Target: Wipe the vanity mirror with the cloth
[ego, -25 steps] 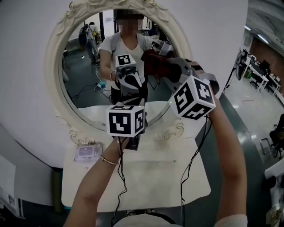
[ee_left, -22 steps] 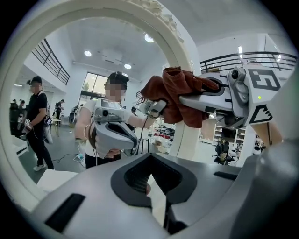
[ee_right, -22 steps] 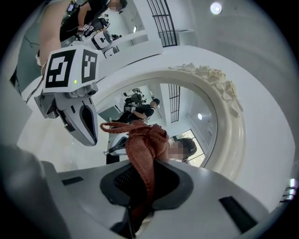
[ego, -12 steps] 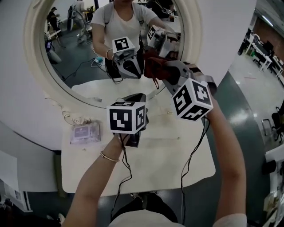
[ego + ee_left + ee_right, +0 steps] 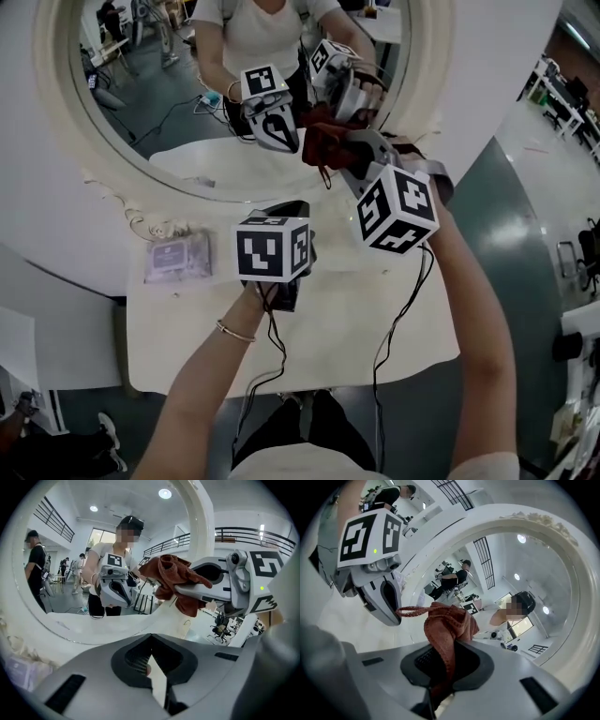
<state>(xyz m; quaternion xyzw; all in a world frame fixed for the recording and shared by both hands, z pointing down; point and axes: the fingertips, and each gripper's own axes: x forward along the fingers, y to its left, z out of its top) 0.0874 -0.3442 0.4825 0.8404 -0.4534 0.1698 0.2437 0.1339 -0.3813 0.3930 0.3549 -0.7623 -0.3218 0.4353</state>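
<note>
At upper centre of the head view, the right gripper (image 5: 342, 148) is clamped on a bunched reddish-brown cloth (image 5: 321, 141), held right at the lower right edge of the oval vanity mirror (image 5: 141, 112). Just below and to its left, the left gripper (image 5: 294, 206) has its jaws drawn together with nothing between them, over the white table (image 5: 328, 328). A small clear packet (image 5: 173, 258) lies at the table's left.

open tabletop (image 5: 337, 337) right, packet (image 5: 173, 258) left, mirror (image 5: 122, 94) behind
</note>
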